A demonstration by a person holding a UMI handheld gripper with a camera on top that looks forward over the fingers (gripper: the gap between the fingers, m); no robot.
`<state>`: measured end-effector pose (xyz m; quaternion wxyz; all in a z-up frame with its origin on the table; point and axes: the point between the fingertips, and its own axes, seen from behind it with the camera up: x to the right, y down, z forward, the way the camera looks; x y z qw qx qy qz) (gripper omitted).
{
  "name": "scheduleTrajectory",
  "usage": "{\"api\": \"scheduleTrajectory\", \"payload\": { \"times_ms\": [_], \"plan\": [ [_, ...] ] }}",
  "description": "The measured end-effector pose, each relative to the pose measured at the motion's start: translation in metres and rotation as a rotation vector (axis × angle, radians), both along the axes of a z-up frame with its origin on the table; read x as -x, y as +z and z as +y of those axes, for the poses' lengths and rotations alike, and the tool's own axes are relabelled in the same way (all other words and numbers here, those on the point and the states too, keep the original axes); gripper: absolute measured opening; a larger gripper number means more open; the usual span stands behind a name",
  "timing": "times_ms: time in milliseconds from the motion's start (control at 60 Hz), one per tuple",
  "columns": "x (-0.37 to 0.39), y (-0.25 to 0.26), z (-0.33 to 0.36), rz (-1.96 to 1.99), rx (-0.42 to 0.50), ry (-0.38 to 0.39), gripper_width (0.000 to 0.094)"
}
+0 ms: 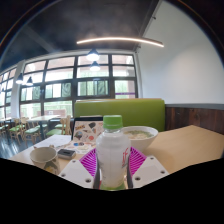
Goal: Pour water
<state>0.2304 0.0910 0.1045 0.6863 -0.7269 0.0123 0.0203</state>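
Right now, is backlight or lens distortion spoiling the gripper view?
Gripper view: bright windows backlight the room, and the ceiling strip light glares and bows from fisheye distortion. The bottle between the gripper fingers stays readable, though the bowl looks soft.

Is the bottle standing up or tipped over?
Standing up. The bottle stands straight between the gripper's jaws, its green cap on top. The bowl sits just behind it.
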Motion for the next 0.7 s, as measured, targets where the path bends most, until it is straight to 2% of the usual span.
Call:
{"api": "scheduleTrajectory", "payload": {
  "times_ms": [33, 50, 117, 217, 300, 367, 450, 700],
  "plan": [
    [0.004, -0.009, 0.003, -0.007, 0.022, 0.008, 0.0387],
    [-0.018, -0.003, -0.009, -0.021, 0.037, 0.02, 0.0396],
    [0.007, -0.005, -0.001, -0.056, -0.022, 0.016, 0.0397],
    [0.007, -0.002, 0.002, -0.059, -0.019, 0.012, 0.0413],
    [0.01, -0.009, 0.0, -0.055, -0.003, 0.022, 0.0514],
    [0.011, -0.013, -0.003, -0.075, 0.049, 0.034, 0.0597],
    [0.01, -0.013, -0.009, -0.091, 0.102, 0.047, 0.0843],
    [0.016, 0.01, -0.075, -0.071, 0.084, -0.026, 0.0826]
  ]
}}
